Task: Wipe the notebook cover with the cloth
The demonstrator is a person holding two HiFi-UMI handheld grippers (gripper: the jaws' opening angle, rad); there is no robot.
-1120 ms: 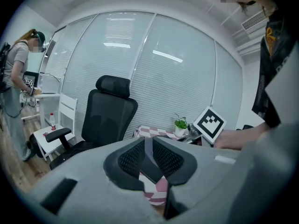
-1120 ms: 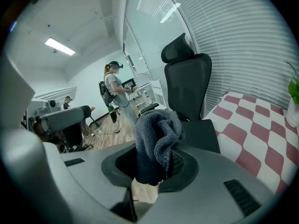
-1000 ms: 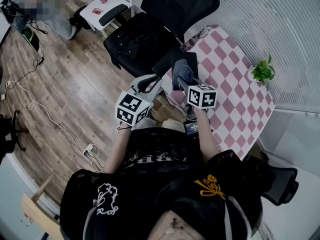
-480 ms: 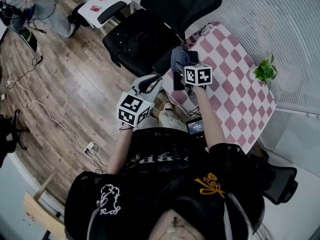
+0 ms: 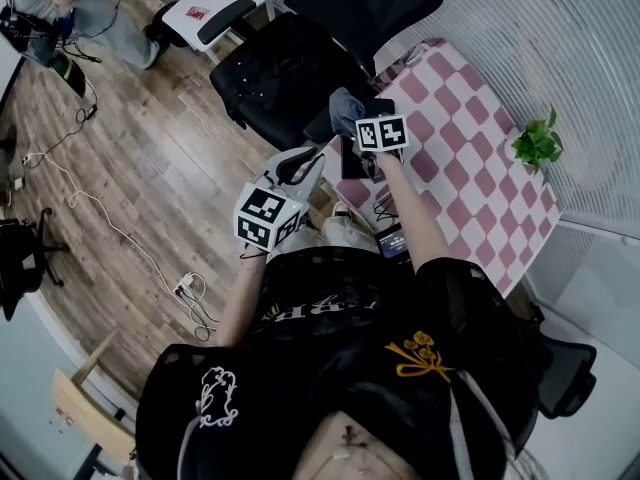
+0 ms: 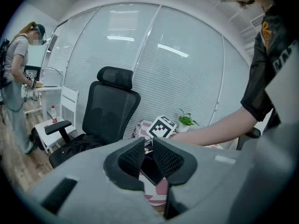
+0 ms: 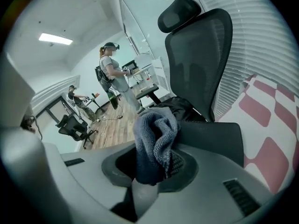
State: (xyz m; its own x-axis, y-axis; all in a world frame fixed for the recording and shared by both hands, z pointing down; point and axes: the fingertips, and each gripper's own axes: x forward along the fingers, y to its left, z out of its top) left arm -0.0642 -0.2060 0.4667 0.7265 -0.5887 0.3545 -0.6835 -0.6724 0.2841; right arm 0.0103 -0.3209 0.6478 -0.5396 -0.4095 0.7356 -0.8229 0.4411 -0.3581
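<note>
Just ahead of the right gripper [image 7: 154,164], clamped on the cloth [image 7: 156,141], the notebook [image 7: 219,134] is best wiped with flat, light strokes, while the left gripper [image 6: 148,155], barely parted and empty, is held back.

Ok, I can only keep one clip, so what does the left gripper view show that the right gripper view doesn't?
Only the left gripper view: the potted plant, the person's forearm, and the left gripper, fingers slightly apart, empty. Only the right gripper view: the blue-grey cloth clamped in the right gripper. Both: the black office chair, the checked tablecloth and the dark notebook.
</note>
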